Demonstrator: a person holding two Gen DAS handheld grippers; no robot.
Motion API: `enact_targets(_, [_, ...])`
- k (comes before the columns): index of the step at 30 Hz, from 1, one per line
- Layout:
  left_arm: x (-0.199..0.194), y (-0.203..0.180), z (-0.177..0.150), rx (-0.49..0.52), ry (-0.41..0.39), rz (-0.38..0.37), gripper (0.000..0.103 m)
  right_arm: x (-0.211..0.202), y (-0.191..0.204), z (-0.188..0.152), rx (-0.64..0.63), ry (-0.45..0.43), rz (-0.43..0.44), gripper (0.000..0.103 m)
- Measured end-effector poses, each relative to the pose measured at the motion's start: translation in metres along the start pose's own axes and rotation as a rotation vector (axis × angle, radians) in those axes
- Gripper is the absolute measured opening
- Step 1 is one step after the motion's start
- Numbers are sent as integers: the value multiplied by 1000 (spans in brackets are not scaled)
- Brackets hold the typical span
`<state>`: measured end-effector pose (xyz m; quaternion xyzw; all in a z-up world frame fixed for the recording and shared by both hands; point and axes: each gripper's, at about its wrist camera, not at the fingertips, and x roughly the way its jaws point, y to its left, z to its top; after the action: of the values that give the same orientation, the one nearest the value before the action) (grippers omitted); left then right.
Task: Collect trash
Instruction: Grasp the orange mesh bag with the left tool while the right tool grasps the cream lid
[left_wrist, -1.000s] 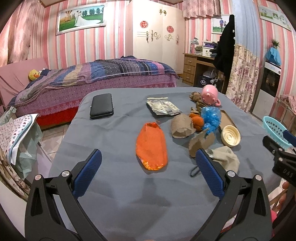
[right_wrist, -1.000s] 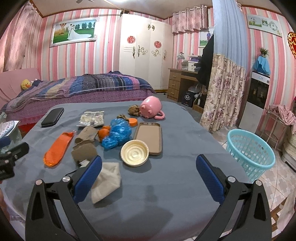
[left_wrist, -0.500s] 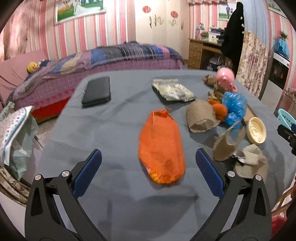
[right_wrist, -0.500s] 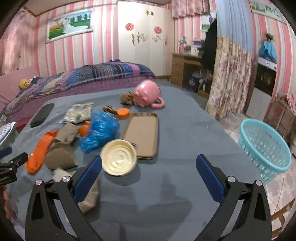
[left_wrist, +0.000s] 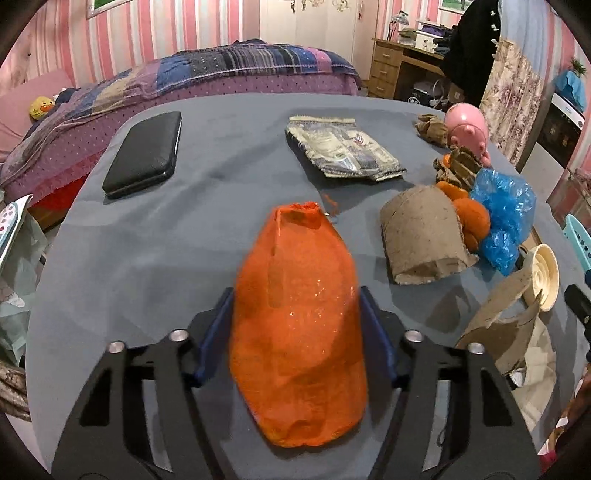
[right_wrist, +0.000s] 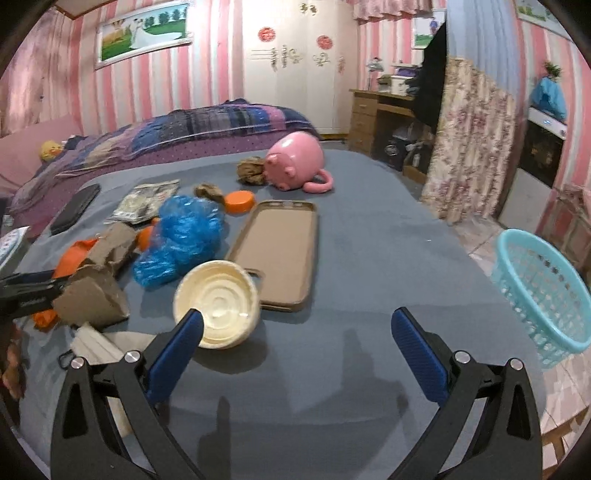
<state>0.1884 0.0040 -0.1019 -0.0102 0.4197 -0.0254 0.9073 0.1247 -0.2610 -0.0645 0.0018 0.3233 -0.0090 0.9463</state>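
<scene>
An orange mesh bag (left_wrist: 295, 332) lies on the grey-blue tablecloth (left_wrist: 166, 251). My left gripper (left_wrist: 295, 295) straddles it. Its jaws are closing, and the blue pads (left_wrist: 218, 325) touch the bag's two sides. Beside the bag lie a flattened cardboard tube (left_wrist: 421, 236), a crumpled blue plastic bag (right_wrist: 181, 240) and torn cardboard (right_wrist: 92, 295). My right gripper (right_wrist: 295, 321) hangs open over bare cloth. Its left finger is just in front of a cream round lid (right_wrist: 216, 306).
A brown phone case (right_wrist: 280, 251), a pink pig mug (right_wrist: 293, 162) and an orange cap (right_wrist: 240, 201) lie further back. A black wallet (left_wrist: 144, 155) and a foil packet (left_wrist: 343, 151) sit at the far side. A teal basket (right_wrist: 543, 291) stands on the floor to the right.
My left gripper moved forward and down over the orange mesh bag and its jaws narrowed from wide open onto the bag's sides. My right gripper drew closer to the cream lid, still open.
</scene>
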Motion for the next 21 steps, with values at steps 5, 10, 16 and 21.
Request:
enact_targets(5, [-3, -1, 0, 19, -14, 18, 16, 8, 5, 3, 8, 10, 60, 99])
enact_targets(10, [-26, 3, 1, 22, -105, 86, 9, 20, 19, 7, -40, 26, 74, 99])
enact_targets(16, [-54, 8, 6, 16, -206, 190, 8, 32, 32, 12, -85, 60, 70, 90])
enact_targets(21, [-71, 6, 10, 14, -262, 224, 8, 33, 38, 11, -113, 69, 122, 49])
